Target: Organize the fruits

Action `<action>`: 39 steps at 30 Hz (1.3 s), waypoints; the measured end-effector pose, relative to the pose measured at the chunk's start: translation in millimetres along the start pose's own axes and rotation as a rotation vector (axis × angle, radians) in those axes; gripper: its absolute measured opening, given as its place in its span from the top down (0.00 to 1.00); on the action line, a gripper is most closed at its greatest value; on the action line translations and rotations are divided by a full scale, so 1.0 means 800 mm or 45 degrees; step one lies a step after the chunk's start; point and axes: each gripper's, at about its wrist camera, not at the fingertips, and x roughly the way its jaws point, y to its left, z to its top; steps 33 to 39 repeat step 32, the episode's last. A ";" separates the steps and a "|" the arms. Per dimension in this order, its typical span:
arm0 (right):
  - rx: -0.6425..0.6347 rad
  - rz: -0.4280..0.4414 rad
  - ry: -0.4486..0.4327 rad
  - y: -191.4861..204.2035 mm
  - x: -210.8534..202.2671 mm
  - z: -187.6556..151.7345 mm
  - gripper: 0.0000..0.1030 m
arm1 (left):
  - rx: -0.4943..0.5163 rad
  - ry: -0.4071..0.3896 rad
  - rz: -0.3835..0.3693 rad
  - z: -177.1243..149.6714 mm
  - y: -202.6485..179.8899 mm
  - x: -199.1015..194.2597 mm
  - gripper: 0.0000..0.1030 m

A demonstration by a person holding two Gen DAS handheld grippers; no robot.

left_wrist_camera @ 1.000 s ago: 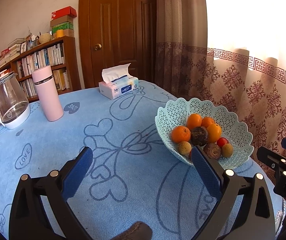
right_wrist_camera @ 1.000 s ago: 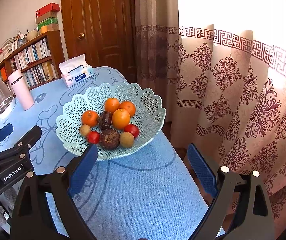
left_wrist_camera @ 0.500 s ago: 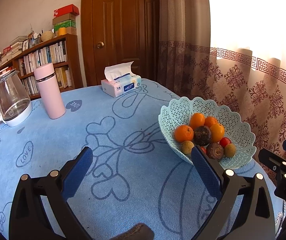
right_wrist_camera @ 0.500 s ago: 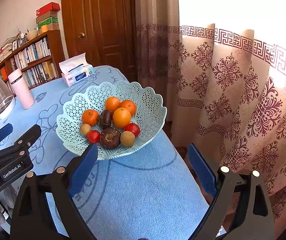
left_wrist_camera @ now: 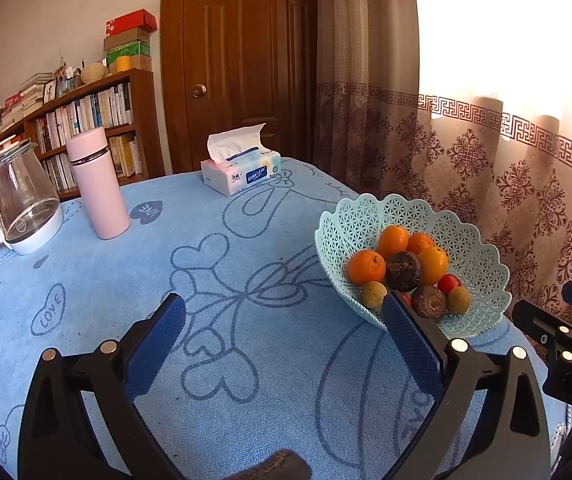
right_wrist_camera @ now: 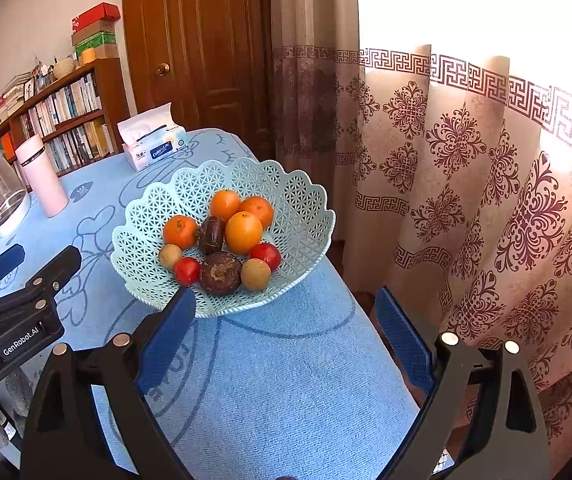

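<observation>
Right wrist view, left to right: left gripper [right_wrist_camera: 18, 276] at left edge, jaws spread, empty. Basket [right_wrist_camera: 146, 216] of fruit sits centre frame, just beyond the right gripper [right_wrist_camera: 286, 332], up-left of it; jaws wide, empty. Right hand looks nearer.

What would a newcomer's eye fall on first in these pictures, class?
The pale green lattice basket of oranges and darker fruits near the table's curtain-side edge. Next, the patterned curtain glowing behind it, and the pink flask beside the glass kettle across the blue cloth.
</observation>
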 end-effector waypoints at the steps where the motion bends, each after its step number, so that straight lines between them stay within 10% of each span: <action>1: 0.000 0.000 0.001 0.000 0.000 -0.001 0.10 | 0.002 0.000 0.000 0.000 0.000 0.000 0.05; 39: 0.002 0.032 0.028 0.008 -0.001 -0.007 0.10 | -0.011 0.022 -0.020 -0.001 0.004 0.002 0.05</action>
